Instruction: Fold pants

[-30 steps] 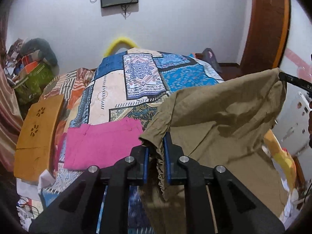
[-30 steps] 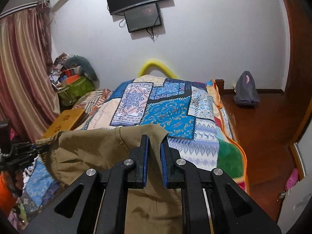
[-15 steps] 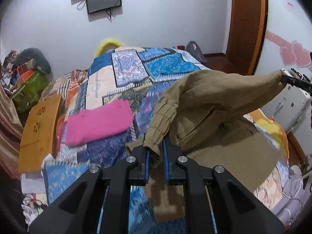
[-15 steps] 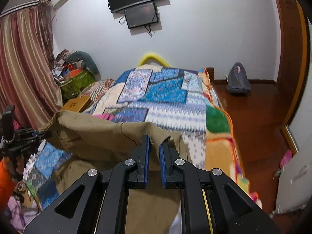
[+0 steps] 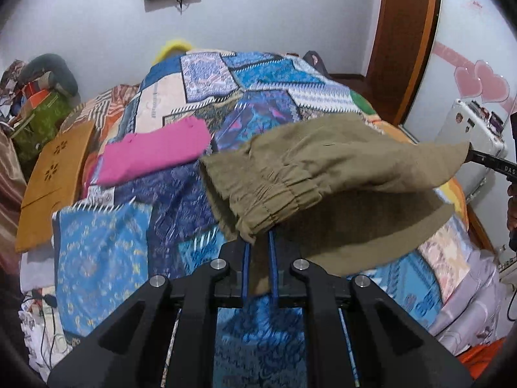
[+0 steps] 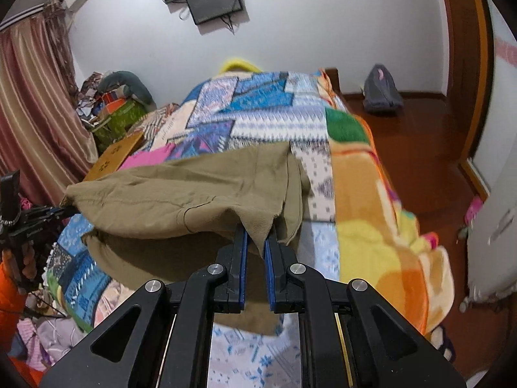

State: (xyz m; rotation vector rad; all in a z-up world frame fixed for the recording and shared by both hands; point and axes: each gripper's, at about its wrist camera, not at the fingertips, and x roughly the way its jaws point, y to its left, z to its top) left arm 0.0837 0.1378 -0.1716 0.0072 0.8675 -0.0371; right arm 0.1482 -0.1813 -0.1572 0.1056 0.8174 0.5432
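Swung down and forward since a moment back: khaki pants (image 5: 323, 174) now stretched nearly level over the bed (image 5: 106, 258), no longer hanging high. Left tool (image 5: 257, 242) pinched shut on the elastic waistband corner, cloth bunched just ahead of its blue pads. Right tool (image 6: 256, 242) likewise clamped on the opposite corner, fabric draped forward and to its left. Lower layer of cloth trailing beneath, apparently already meeting the patchwork quilt (image 6: 268, 119). Pink garment (image 5: 155, 155) lying folded, beyond and left of the left tool, well apart. Probably mid-laydown: held edge being carried over the trailing half to make a fold. Next, likely lower both corners evenly, keeping tension to avoid wrinkles.
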